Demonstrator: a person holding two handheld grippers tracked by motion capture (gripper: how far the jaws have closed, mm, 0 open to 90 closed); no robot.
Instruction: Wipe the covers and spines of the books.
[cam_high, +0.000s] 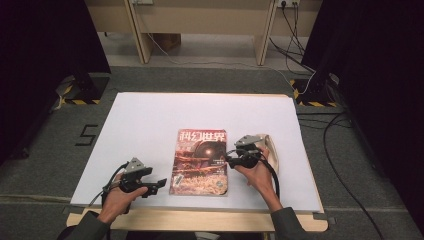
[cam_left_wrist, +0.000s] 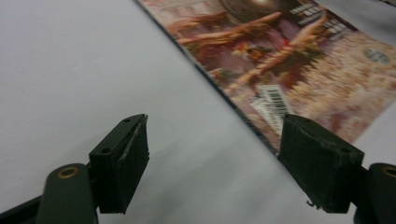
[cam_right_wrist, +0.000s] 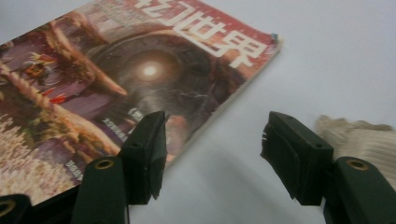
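The magazine (cam_high: 200, 162) lies flat mid-table between both grippers; the left gripper (cam_high: 159, 184) and right gripper (cam_high: 230, 159) both stand wide and hold nothing. A thin cover flat on the sheet could slide or crease if a jaw scrapes its edge (my guess). A cloth (cam_high: 267, 147) lies just right of the right hand, clear of the magazine

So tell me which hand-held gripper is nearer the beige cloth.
The right hand-held gripper: the beige cloth lies just beside it, right of the magazine. The left hand-held gripper sits across the magazine, near its lower left corner.
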